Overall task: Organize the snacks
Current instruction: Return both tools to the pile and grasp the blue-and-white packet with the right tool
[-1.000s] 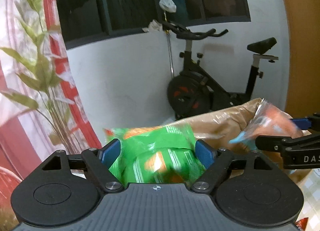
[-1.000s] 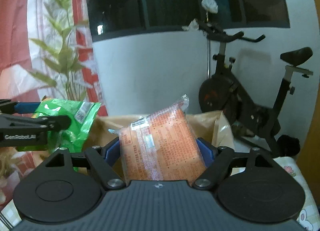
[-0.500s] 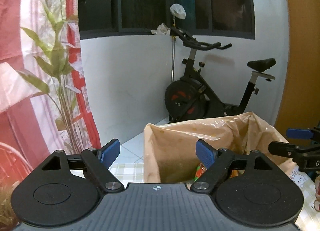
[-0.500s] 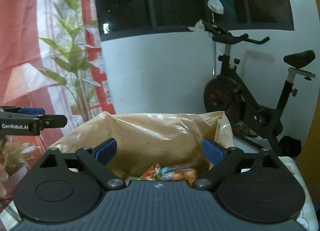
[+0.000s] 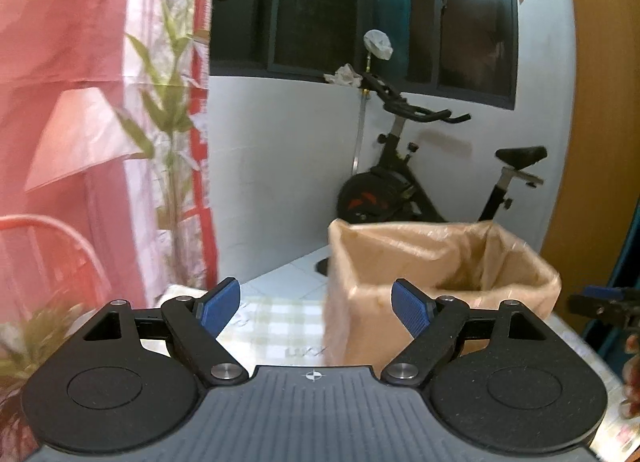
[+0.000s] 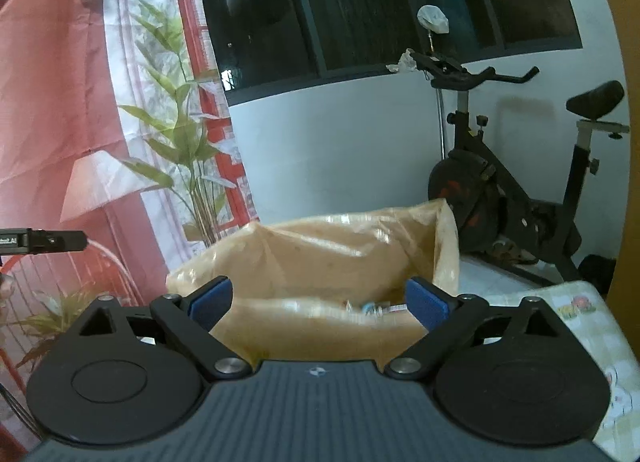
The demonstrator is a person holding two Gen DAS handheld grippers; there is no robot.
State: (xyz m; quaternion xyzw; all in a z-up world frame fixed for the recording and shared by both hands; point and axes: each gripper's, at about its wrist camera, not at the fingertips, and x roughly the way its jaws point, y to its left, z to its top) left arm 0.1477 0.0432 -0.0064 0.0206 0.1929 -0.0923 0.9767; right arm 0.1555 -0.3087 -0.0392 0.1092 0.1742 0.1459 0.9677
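While both claws hang over a table [image 5: 280,326] covered in a pale checked cloth, neither one holds anything. From the left wrist view, the left claw [image 5: 316,304] has its blue pads spread apart with only air between them, and the cloth and the near corner of a box show through the gap. That box [image 5: 400,262] is lined with a tan plastic bag, stands open at the top, and sits ahead and to the right of the left claw. The tip of the right claw [image 5: 600,298] peeks in at the far right edge.

From the right wrist view, the right claw [image 6: 318,302] is spread wide too; its jaws have just been opening, and nothing lies between them. It faces the open mouth of the lined box, where snack packets [image 6: 376,308] rest inside, low down, partly hidden and blurred. The left claw's tip shows at the far left edge.

Behind the table stand a black exercise bike [image 6: 512,189], a white wall under dark windows, a red-and-white curtain [image 5: 80,101] and a leafy green plant [image 6: 180,133].
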